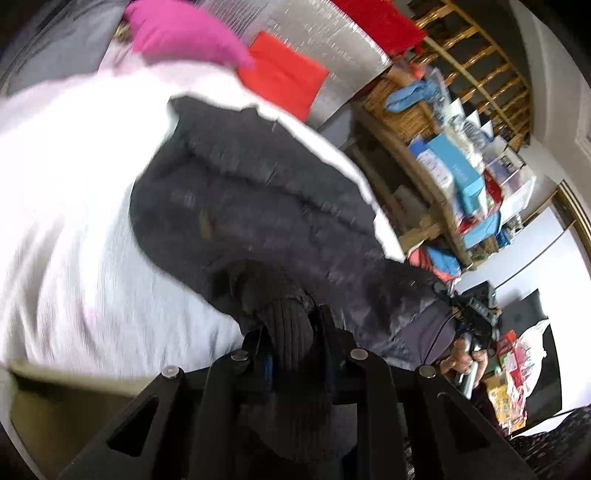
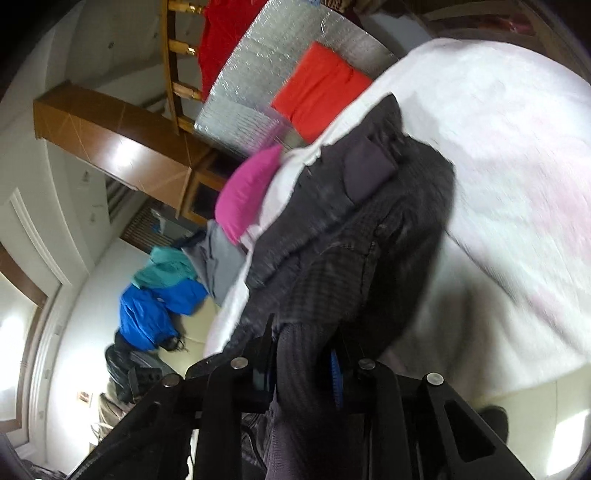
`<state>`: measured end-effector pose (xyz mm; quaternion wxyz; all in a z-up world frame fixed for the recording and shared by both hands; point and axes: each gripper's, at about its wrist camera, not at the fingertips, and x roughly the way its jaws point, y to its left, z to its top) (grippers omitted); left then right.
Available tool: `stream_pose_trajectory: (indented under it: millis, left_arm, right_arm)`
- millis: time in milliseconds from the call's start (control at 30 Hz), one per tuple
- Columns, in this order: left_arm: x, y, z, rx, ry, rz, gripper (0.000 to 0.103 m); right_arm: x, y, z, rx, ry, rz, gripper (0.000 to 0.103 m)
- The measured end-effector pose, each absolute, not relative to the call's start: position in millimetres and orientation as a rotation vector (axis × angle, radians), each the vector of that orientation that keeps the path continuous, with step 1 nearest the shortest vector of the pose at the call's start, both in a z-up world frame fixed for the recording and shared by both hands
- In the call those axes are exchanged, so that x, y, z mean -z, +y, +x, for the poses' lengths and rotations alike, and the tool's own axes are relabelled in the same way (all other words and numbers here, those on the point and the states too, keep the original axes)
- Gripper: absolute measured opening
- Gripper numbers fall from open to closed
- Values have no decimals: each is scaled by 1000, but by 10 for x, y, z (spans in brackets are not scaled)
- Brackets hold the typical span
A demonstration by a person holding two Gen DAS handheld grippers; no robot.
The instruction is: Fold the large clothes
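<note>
On a white bedspread (image 1: 74,221), a dark quilted jacket (image 1: 258,206) lies stretched away from both tongs, its long axis running from the near edge of the bed toward a folded red garment (image 1: 284,74) and a pink pillow (image 1: 177,33) at the far side. At left, the left gripper (image 1: 291,328) is clamped narrow on a ribbed cuff (image 1: 288,325) of the jacket. At right, the right gripper (image 2: 303,354) is likewise pinched on dark ribbed cloth at the jacket's near end. Each hand holds one near corner, neither nearer than the other, so any fold would likely carry this edge forward along the jacket's length.
</note>
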<state>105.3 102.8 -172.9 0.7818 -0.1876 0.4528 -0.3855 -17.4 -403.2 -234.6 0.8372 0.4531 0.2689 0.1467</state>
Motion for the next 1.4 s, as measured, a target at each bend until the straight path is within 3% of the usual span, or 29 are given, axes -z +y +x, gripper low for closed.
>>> stream_pose_trajectory:
  millis: [300, 767, 1067, 1400]
  left_arm:
    - [1160, 765, 1803, 827, 870, -377, 21]
    - [859, 364, 3434, 684, 849, -301, 21]
    - [1314, -40, 4741, 574, 942, -322, 21]
    - [1923, -366, 5455, 502, 991, -334, 20]
  right_arm:
    - [1829, -4327, 417, -252, 443, 948, 24]
    - [1452, -4737, 2038, -122, 347, 931, 24]
    - [1698, -4895, 3275, -24, 414, 866, 24]
    - [2406, -5192, 4018, 56, 478, 992, 25]
